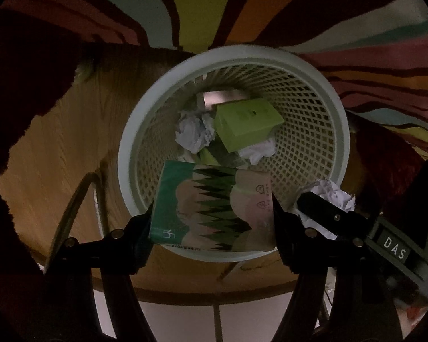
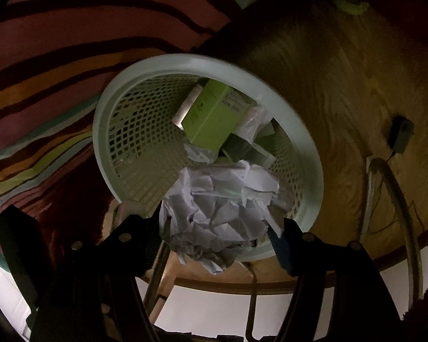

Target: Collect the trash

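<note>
A pale lattice wastebasket (image 1: 134, 131) (image 2: 305, 148) stands below both grippers. Inside lie a lime-green box (image 1: 246, 124) (image 2: 211, 119), crumpled white papers (image 1: 194, 131) and other scraps. My left gripper (image 1: 212, 213) is shut on a soft tissue pack (image 1: 211, 208) printed with green trees, held over the basket's near rim. My right gripper (image 2: 218, 225) is shut on a big wad of crumpled white paper (image 2: 219, 208), also over the near rim. The left wrist view catches the right gripper's finger and that wad (image 1: 336, 196) at the right.
The basket rests on a round wooden surface (image 1: 57, 148) (image 2: 342, 85) above a striped, many-coloured rug (image 1: 242, 5) (image 2: 57, 57). Metal tube legs (image 2: 396, 193) and a small dark adapter with a cord (image 2: 401, 136) lie to the right. A green object (image 2: 349, 2) sits far back.
</note>
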Tool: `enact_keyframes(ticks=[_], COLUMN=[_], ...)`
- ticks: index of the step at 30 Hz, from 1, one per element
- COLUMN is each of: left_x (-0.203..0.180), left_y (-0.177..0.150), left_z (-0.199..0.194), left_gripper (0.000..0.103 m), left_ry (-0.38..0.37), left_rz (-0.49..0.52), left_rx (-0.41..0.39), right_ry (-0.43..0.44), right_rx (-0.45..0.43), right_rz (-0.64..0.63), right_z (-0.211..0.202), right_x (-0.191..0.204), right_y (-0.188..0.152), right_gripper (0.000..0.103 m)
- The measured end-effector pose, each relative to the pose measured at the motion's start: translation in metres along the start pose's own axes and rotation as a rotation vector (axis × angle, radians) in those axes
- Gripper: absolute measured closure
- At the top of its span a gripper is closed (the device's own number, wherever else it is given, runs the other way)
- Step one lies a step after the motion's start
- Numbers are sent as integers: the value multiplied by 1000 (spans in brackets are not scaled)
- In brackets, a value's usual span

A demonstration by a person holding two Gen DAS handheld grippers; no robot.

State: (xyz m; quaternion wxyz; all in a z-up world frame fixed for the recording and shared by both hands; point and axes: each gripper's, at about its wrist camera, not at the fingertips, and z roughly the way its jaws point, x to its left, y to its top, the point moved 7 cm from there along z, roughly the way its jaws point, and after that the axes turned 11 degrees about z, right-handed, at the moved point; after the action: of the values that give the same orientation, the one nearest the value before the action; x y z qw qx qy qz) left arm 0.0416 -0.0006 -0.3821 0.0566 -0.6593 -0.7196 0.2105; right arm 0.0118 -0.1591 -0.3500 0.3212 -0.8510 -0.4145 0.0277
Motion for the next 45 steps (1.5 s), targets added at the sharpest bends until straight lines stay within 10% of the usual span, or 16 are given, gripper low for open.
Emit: enact_keyframes(ticks=[3,7,23,45], left_x=[0,2,7,-6], left_y=[-1,-3,-2,-9], left_z=[4,9,3,-108], left_gripper=[32,17,14,14], left_ry=[-21,-21,-21,102], left_rz=[-7,-26,-44,116], left_rx=[21,40,0,-378], right_ry=[14,29,-48,-26], right_rx=[4,3,-57,-544], right_rz=[11,41,51,-235], right_z=[-2,0,-2,-118], right_x=[0,-2,-12,32], right_y=[3,6,12,-12], right_gripper=[38,8,8,8])
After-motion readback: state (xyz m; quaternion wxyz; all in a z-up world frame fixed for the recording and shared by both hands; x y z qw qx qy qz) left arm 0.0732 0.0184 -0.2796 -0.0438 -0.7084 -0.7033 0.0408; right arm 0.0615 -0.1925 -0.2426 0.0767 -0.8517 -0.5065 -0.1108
